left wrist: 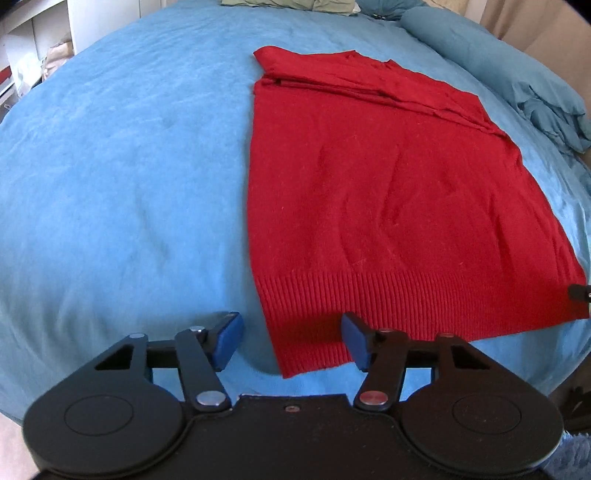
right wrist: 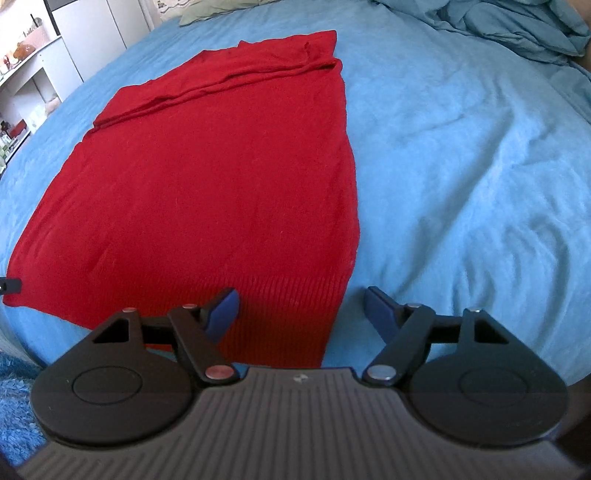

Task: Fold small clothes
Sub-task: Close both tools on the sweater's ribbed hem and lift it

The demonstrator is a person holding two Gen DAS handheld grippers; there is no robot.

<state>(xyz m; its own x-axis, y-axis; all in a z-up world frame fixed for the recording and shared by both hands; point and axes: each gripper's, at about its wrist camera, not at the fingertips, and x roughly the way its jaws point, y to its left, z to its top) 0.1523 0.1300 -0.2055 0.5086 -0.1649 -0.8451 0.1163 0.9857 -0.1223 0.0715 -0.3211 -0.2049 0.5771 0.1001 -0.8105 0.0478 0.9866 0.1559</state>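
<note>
Two black grippers with blue pads were parked over the near hem of a red knitted sweater (left wrist: 388, 192), which lay flat on a bed covered with a light blue fleecy blanket (left wrist: 122, 177). The sweater's sleeves looked folded in across the far end, so it read as one long rectangle with the ribbed hem (left wrist: 332, 299) closest to the cameras.

Left gripper (left wrist: 291, 341) sat at the hem's left corner. Its jaws were parted about halfway, one pad over bare blanket and the other over the ribbing, with the corner of the knit lying between them. Nothing was pinched as far as I could see.

Right gripper (right wrist: 301, 314) was at the opposite corner, jaws spread wider, one pad over the red ribbing and the other over the blanket, the hem's edge in the gap. Not clamped on anything either.

Bunched blue bedding (right wrist: 517, 29) was heaped at the far right of the bed, and white shelving (right wrist: 33, 77) stood off to the left.
</note>
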